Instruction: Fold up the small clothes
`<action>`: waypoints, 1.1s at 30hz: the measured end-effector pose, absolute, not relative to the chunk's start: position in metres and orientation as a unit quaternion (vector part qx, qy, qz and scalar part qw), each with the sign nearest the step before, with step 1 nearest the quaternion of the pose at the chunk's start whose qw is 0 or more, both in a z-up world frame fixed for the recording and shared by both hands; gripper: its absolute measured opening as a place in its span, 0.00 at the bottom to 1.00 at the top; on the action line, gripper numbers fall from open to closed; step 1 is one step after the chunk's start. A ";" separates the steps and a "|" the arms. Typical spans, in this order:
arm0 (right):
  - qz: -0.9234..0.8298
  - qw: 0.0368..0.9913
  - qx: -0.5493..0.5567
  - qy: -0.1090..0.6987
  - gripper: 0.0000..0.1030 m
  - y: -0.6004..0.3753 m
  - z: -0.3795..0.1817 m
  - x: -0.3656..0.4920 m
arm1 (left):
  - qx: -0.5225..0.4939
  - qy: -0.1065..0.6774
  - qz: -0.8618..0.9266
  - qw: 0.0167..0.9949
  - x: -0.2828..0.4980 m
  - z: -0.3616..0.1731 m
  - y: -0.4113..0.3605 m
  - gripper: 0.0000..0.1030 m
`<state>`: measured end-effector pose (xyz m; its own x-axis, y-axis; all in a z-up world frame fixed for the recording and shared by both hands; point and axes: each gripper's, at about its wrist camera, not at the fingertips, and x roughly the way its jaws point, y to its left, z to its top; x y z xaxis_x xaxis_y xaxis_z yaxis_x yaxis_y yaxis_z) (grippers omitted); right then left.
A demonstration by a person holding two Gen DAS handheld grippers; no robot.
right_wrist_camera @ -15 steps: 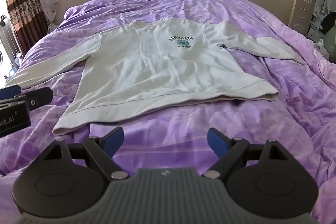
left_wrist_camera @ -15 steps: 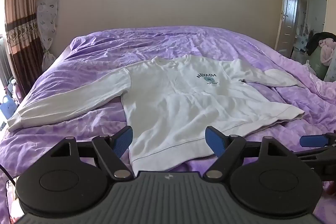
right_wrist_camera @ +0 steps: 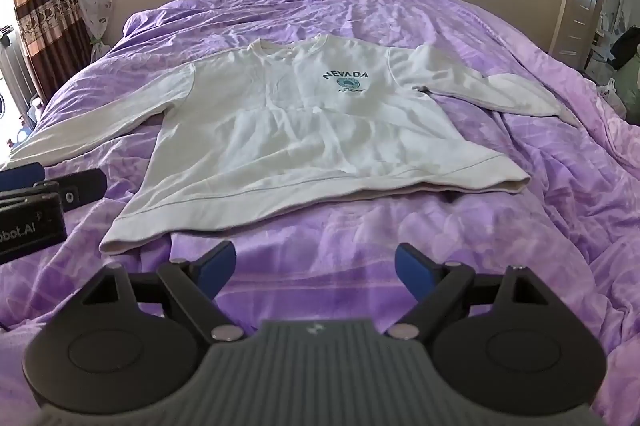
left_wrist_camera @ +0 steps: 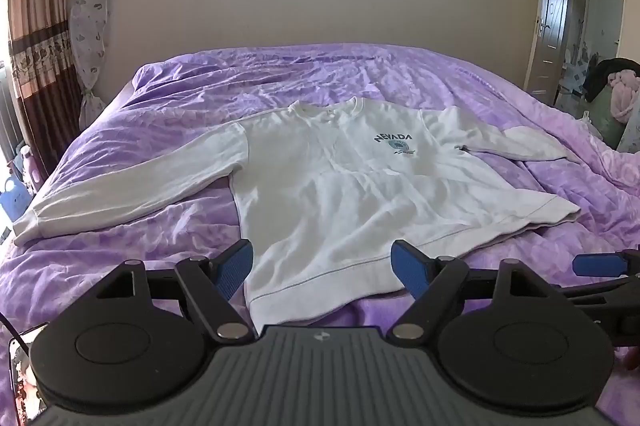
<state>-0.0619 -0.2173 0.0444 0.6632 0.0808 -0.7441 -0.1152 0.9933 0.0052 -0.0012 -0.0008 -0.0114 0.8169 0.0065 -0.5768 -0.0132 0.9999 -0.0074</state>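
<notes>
Start of folding. A white sweatshirt (left_wrist_camera: 360,194) lies face up and flat on the purple bed (left_wrist_camera: 280,82), collar toward the far wall, both sleeves spread out to the sides, hem nearest the cameras. The left gripper (left_wrist_camera: 322,268) hovers above the hem's left corner with its jaws spread wide and nothing between the pads; the right gripper (right_wrist_camera: 314,266) hangs over bare bedcover just short of the hem, equally wide and empty. Against the views half a second earlier, nothing has visibly shifted: garment, sleeves and both grippers keep the same places. Judged from this, no fold is yet begun; the likely first step is to seize a sleeve or hem corner.
</notes>
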 end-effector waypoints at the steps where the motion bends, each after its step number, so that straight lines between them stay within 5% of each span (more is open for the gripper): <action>1: 0.054 0.912 -0.021 0.407 0.81 -0.218 0.044 -0.062 | -0.005 0.303 0.005 0.953 -0.002 -0.013 -0.002 0.89; 33: 0.053 0.912 -0.027 0.406 0.81 -0.217 0.046 -0.064 | -0.006 0.319 0.007 0.948 0.001 -0.015 -0.004 0.89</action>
